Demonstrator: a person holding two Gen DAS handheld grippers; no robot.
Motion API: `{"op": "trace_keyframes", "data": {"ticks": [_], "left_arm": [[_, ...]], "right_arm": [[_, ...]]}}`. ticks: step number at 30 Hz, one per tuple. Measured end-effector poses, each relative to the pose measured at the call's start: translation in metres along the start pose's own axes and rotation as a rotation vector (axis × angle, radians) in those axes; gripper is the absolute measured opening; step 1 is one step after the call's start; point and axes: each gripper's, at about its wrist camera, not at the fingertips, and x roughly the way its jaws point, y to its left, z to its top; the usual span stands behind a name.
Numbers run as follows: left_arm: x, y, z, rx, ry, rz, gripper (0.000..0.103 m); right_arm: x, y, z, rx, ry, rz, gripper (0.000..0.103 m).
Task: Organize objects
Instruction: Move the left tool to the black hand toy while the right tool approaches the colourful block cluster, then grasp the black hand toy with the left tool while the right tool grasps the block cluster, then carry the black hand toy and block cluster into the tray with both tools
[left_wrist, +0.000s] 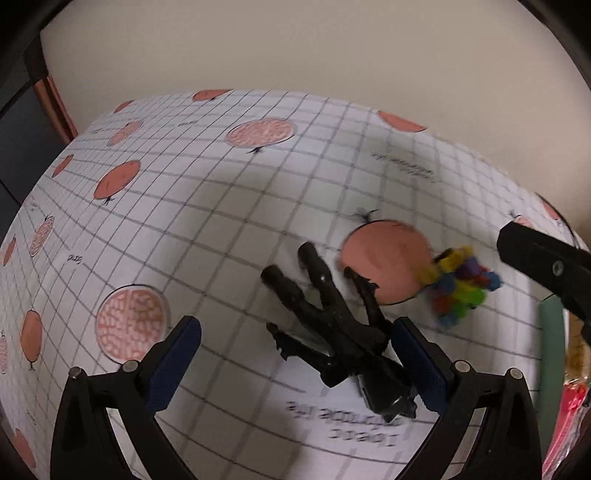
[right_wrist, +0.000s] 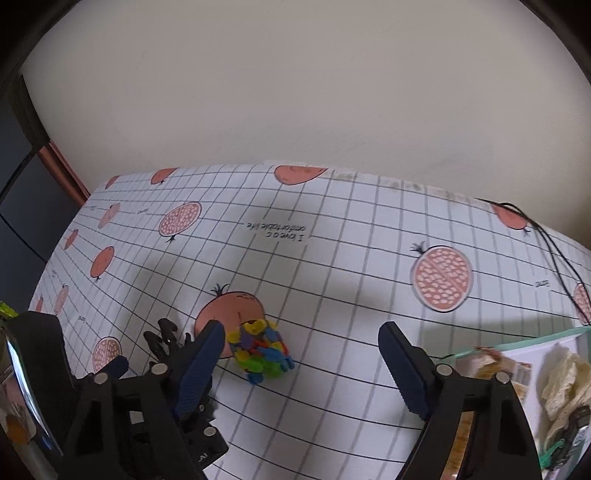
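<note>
Your left gripper (left_wrist: 295, 363), jaws apart, straddles the stiff, light black plastic hand-shaped toy (left_wrist: 332, 332); grasp its wrist (fingers look snaggy). Right gripper (right_wrist: 301, 365) also gapes.

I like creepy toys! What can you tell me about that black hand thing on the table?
The black hand looks like glossy, hard plastic, shaped like a bony claw with long thin fingers spread out and jagged edges. It lies flat on the checked tablecloth, fingertips pointing away, wrist end near the camera. It sits between the open left gripper's blue pads, close against the right-hand pad; whether they touch is unclear. One finger reaches the printed orange fruit.
</note>
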Motion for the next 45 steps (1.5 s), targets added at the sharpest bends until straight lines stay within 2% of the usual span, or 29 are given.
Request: {"op": "trace_keyframes", "data": {"ticks": [4,8,10,12,14,16,25,28,36,45], "left_arm": [[0.006,0.012,0.001,-0.01,0.02,0.01,0.102],[0.007,0.016,0.001,-0.014,0.024,-0.009,0.095],[0.005,0.015,0.001,-0.009,0.019,-0.012,0.088],[0.002,0.014,0.002,0.001,0.014,-0.017,0.075],[0.0,0.013,0.003,0.009,0.012,-0.021,0.066],[-0.002,0.012,0.002,0.013,0.016,-0.025,0.063],[-0.003,0.015,0.002,0.018,0.015,-0.035,0.062],[-0.003,0.015,0.002,0.023,0.013,-0.035,0.062],[-0.003,0.015,0.002,0.023,0.011,-0.036,0.062],[-0.01,0.021,-0.006,0.009,0.021,-0.052,0.062]], "right_arm": [[0.009,0.012,0.0,-0.025,0.018,0.002,0.086],[0.02,0.02,-0.001,-0.038,0.04,-0.005,0.083],[0.023,0.023,-0.002,-0.047,0.049,-0.009,0.081],[0.025,0.025,-0.003,-0.06,0.057,-0.024,0.077],[0.026,0.025,-0.003,-0.061,0.065,-0.027,0.074],[0.027,0.025,-0.003,-0.061,0.07,-0.029,0.07],[0.037,0.029,-0.007,-0.074,0.111,-0.026,0.052],[0.042,0.031,-0.012,-0.08,0.129,-0.031,0.042],[0.037,0.031,-0.017,-0.078,0.134,-0.034,0.04],[-0.005,0.024,-0.027,-0.072,0.103,-0.036,0.04]]}}
